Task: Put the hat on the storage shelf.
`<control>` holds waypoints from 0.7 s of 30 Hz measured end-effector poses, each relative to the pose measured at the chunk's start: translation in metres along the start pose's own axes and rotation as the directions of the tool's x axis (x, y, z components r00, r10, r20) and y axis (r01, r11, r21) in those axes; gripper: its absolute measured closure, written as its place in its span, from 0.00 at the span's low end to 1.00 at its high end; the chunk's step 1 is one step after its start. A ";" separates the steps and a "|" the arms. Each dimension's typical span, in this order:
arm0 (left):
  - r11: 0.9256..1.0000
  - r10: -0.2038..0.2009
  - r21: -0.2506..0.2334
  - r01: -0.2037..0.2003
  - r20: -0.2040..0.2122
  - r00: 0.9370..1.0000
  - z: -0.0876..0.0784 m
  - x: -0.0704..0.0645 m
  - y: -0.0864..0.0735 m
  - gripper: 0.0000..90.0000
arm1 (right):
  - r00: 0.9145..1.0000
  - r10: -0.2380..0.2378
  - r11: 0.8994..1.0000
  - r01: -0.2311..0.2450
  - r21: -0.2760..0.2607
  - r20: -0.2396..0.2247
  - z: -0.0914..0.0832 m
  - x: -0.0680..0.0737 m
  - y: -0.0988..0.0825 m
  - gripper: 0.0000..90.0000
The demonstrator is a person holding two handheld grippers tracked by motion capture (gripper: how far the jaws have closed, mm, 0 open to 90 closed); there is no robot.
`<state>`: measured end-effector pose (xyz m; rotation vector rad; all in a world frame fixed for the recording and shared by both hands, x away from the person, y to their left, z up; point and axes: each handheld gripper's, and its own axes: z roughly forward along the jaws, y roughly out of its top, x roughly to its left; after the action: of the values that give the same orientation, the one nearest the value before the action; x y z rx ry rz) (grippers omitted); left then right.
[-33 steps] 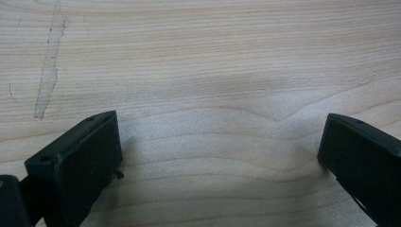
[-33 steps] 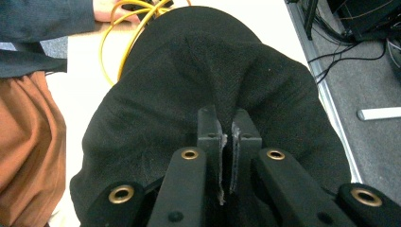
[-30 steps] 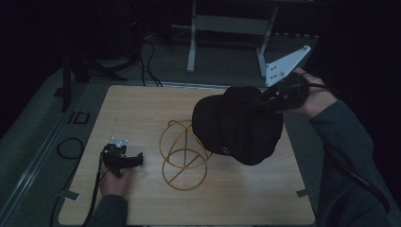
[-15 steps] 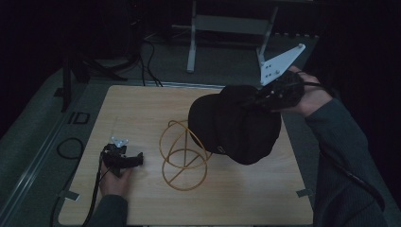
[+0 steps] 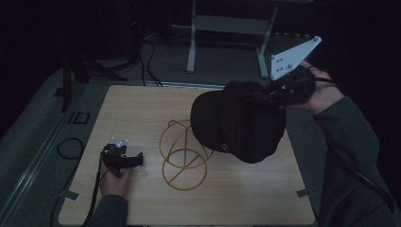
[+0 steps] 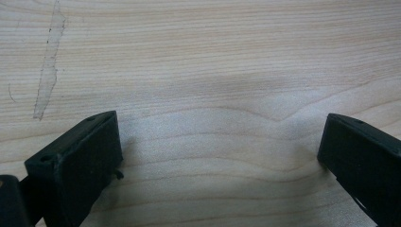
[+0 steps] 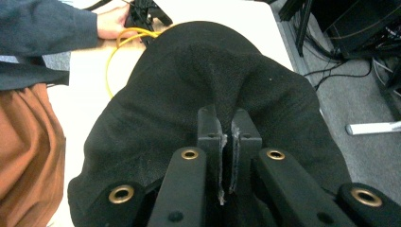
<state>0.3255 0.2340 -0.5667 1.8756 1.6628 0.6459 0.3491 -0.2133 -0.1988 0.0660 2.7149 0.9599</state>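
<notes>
Partly hidden wire stand point(image 5: 182, 153) behind black cap point(image 5: 236, 123), right gripper point(image 7: 226, 127) fingers pinching it, left gripper point(image 6: 217, 156) fingers spread.

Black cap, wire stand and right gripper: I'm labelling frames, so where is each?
black cap point(image 5: 236, 127), high view, on its crown
wire stand point(image 5: 182, 158), high view, on its rings
right gripper point(image 7: 226, 127), right gripper view, between its jaws

- I see a plain black cap point(image 5: 239, 120) with a small pale mark near its lower edge.
- The wire stand point(image 5: 183, 156) is yellow.
- My table point(image 5: 142, 104) is pale wood with wavy grain.
- Both grippers' jaws are black; the right gripper point(image 7: 226, 124) carries brass-coloured eyelets and a white plate point(image 5: 292, 57).
</notes>
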 end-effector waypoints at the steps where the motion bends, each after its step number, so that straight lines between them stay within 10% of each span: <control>1: 1.000 0.000 0.000 0.000 0.000 1.000 0.000 0.000 0.000 0.00 | 1.000 -0.002 1.000 0.002 -0.002 0.000 -0.001 0.000 0.001 0.95; 21: 1.000 -0.002 -0.002 0.002 0.000 1.000 0.000 0.000 0.000 0.00 | 0.996 -0.055 0.998 0.052 -0.039 -0.064 0.030 0.006 0.029 0.95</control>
<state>0.3256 0.2339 -0.5668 1.8728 1.6635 0.6467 0.3503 -0.1713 -0.2041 -0.0458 2.7419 1.0136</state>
